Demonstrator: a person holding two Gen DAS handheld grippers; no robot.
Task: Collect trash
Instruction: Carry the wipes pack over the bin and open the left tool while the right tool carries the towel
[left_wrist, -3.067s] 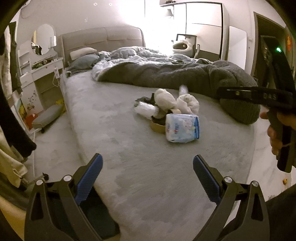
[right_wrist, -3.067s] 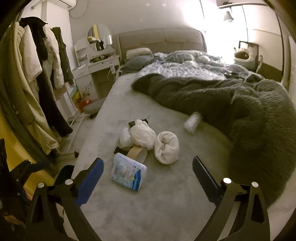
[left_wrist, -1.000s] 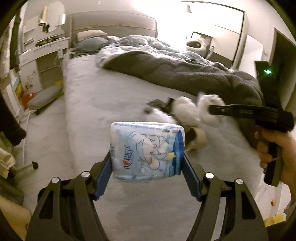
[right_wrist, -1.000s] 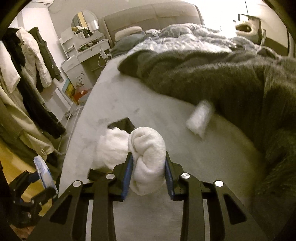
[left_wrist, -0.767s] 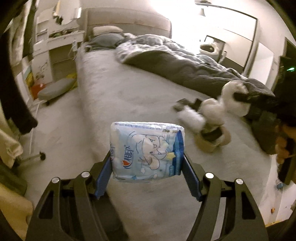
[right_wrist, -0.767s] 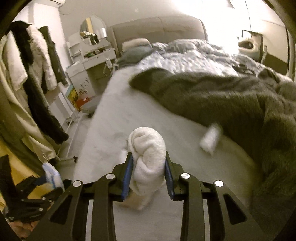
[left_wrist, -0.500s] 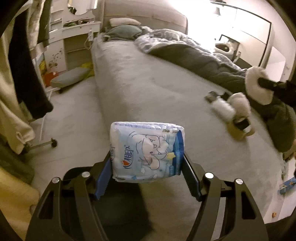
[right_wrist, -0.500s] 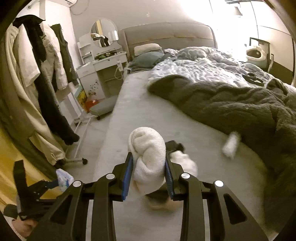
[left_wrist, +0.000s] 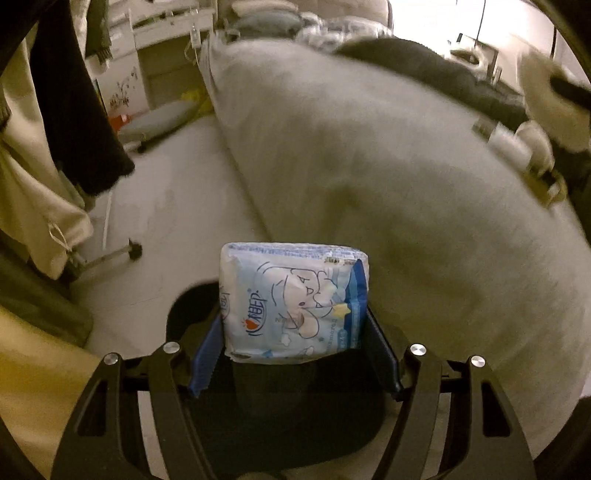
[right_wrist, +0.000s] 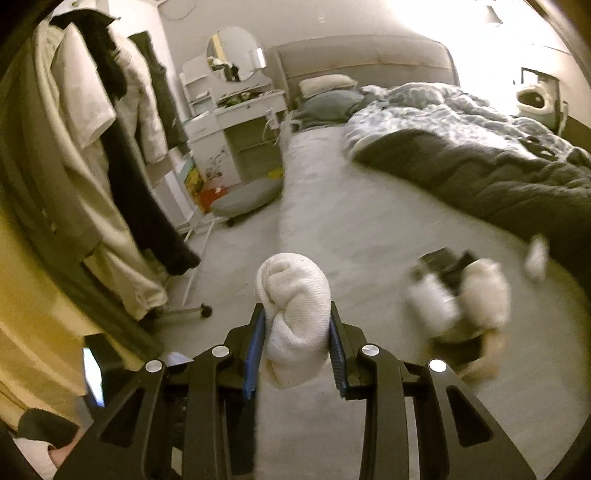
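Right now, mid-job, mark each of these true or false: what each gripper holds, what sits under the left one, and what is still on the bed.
1. The left gripper is clamped on a blue-and-white tissue pack. True.
2. The right gripper is empty. False: it grips a rolled white cloth wad.
3. A dark bin sits below the left gripper. True.
4. The bed has been cleared of trash. False: a blurred pile of white wads remains on it.

My bed (right_wrist: 369, 229) carries a dark grey blanket (right_wrist: 498, 177) heaped toward its headboard side. Near that blanket's lower edge lies a blurred cluster of white bundles (right_wrist: 461, 299), with one small white roll (right_wrist: 535, 256) just beside the blanket.
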